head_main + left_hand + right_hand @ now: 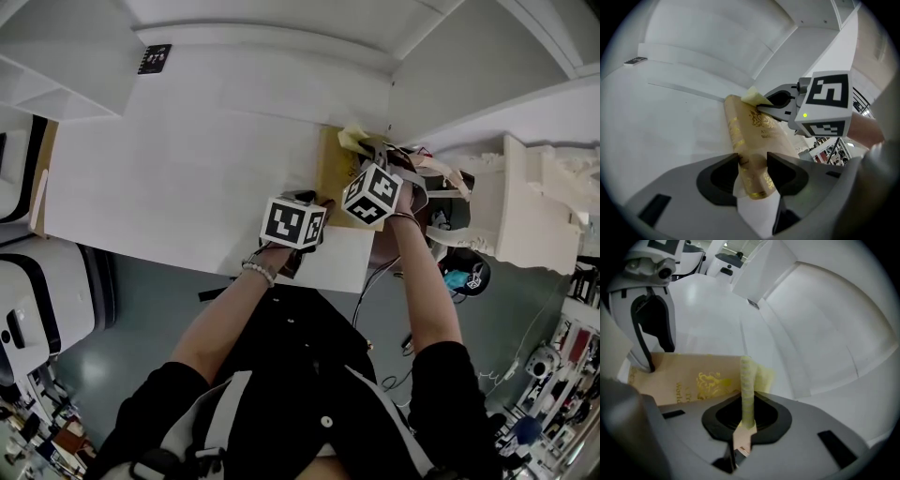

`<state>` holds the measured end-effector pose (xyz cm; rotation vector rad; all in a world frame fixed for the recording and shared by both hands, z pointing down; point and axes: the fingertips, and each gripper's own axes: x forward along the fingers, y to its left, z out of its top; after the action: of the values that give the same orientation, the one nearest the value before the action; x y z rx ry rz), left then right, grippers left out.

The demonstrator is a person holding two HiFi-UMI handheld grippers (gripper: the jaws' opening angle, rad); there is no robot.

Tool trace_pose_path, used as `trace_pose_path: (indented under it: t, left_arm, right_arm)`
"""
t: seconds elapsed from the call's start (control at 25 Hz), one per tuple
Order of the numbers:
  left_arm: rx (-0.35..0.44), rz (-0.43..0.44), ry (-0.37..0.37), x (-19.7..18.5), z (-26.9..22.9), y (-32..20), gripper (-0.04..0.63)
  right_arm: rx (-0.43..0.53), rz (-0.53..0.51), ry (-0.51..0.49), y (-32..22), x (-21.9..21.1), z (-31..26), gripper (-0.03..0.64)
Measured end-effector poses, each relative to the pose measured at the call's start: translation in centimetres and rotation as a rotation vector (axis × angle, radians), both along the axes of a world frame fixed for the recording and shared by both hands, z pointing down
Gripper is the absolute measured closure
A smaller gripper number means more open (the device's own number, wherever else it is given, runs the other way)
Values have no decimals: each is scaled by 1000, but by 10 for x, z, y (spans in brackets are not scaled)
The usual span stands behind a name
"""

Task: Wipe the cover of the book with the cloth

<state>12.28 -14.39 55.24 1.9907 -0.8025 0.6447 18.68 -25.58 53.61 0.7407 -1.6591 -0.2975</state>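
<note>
A tan book with gold print lies at the right end of the white table. My left gripper is shut on the near end of the book, with the spine between its pads. My right gripper is shut on a thin fold of the yellow cloth. The cloth rests at the far corner of the book. In the head view the cloth shows just beyond my right gripper, and my left gripper sits at the book's near edge.
A small black card lies at the table's far left corner. White wall panels rise behind the table. A white carved shelf unit stands to the right, with cables and clutter on the floor beside it. The table's near edge runs just under my arms.
</note>
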Motion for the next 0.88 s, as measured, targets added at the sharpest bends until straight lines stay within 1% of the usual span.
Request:
trace_pose_path:
  t: [0.2,0.36,0.88]
  left_arm:
    - [0,-2,-1,0,0,0,400]
    - [4,-5,-1,0,0,0,400]
    - [5,-10,-4,-1,0,1,400]
  right_arm:
    - [-18,-128,67,20,-8,2,584]
    - [-31,-197,89,39,-11,3,584]
    - [-107,-304,82,103,-15,4,584]
